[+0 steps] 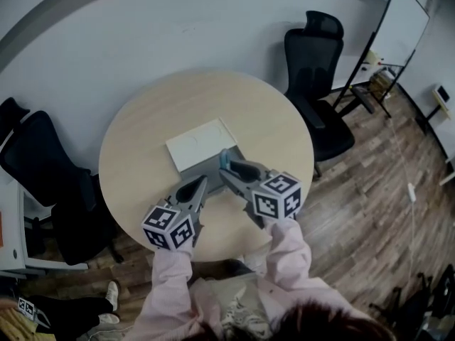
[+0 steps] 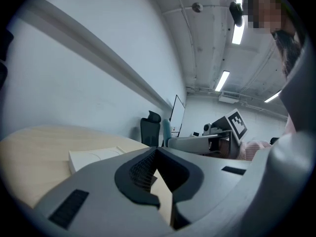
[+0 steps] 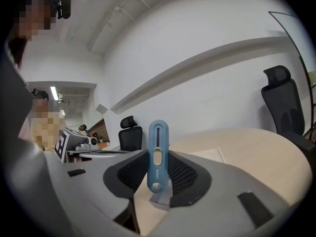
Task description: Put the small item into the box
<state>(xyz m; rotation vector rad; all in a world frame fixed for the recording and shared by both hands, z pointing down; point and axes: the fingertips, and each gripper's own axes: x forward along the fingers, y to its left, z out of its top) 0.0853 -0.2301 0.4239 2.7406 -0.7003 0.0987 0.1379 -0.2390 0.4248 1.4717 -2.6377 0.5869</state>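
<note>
Holding the small blue item [image 3: 157, 154] upright, your right gripper [image 3: 159, 177] is clamping its lower half between the ribbed dark pads [image 3: 183, 174]. The item's rounded top is standing clear above the jaws. It is looking like a slim, hard plastic slab with rounded ends, a long slot and an oval slider, perhaps a retractable cutter. It is likely light, stiff and smooth-sided, so you are right to be gripping the flat faces. Squeezing the slider could shift it.

Your left gripper [image 2: 157, 152] is carrying nothing, with its jaws together at the tips. In the head view the item is sitting by the near right corner of the flat white cardboard box [image 1: 202, 142], on the round pale wood-grain counter [image 1: 138, 144].
</note>
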